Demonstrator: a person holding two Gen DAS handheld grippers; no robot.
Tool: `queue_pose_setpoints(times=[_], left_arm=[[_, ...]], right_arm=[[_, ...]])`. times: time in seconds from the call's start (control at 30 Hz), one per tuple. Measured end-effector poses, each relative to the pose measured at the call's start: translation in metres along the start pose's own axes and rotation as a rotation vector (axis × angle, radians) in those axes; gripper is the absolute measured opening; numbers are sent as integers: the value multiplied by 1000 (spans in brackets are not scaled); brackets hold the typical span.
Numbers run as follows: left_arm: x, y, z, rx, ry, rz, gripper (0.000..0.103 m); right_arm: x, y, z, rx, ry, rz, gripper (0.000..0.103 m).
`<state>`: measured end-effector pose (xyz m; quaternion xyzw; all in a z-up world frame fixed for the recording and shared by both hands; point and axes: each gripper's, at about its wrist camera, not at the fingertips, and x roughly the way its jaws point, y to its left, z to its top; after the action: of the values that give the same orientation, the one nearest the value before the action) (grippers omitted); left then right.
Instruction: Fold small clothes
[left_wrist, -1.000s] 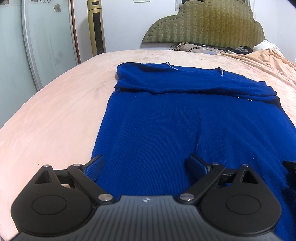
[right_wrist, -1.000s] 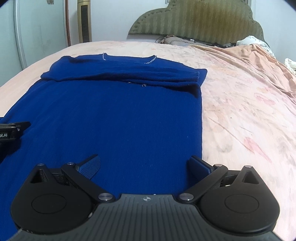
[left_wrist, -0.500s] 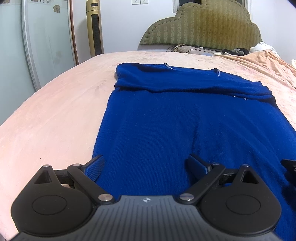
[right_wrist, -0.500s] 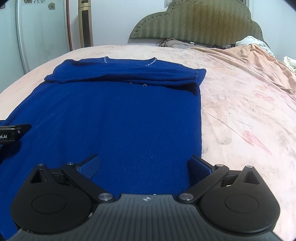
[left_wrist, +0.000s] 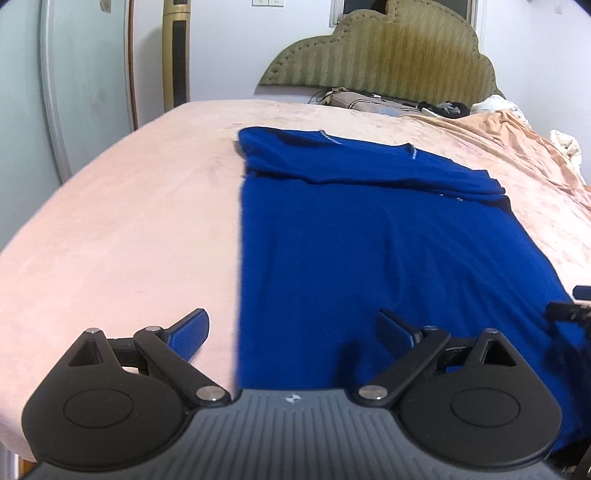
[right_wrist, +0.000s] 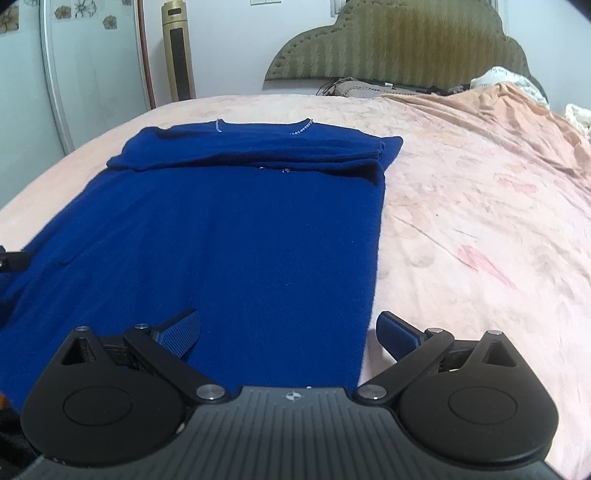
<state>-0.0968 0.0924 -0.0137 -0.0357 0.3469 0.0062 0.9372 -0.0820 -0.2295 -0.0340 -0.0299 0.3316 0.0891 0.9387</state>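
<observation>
Flat on the pink bed (left_wrist: 110, 229): blue top (left_wrist: 369, 251), long axis near to far, sleeves already folded across the far end by the neckline. Near hem still unfolded, so likely next: grab both near corners and carry them far.

Left gripper (left_wrist: 291, 332) wide, empty, straddling the top's left edge, one finger over bedding, one over knit. Right gripper (right_wrist: 288, 332) wide too, empty, straddling the right edge the same way.

Risks, as judged: pinching bedding along with knit, since both lie under each claw; catching only the upper layer, leaving the lower behind; uneven lift skewing the fold; dragging the sleeves loose. Soft knit, prone to sag and bunch between the two grips.

Farther off: headboard (right_wrist: 399, 40), clutter beneath it.
</observation>
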Motion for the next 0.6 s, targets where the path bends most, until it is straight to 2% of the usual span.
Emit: queue_pose_setpoints(times=[0.17,0.27,0.33,0.47,0.6], left_arm=[[-2,25,-8,-55,53,-57,97],[1,32,-12,-104,97,-125,97],[-1,29,-15,-74,96,-136,97],[-5,19,-20,3,114,-185,97],[-10,11,-29,67,122,-242,97]], right_arm=[[-14,-18,-3,18,34,38,102],[-20,-36,-8,67,75,86,95],[-24,-49,-12,100,103,114,89],[-38,-55,-21,83,143,157,84],[-49,-44,-29,24,196,272,80]])
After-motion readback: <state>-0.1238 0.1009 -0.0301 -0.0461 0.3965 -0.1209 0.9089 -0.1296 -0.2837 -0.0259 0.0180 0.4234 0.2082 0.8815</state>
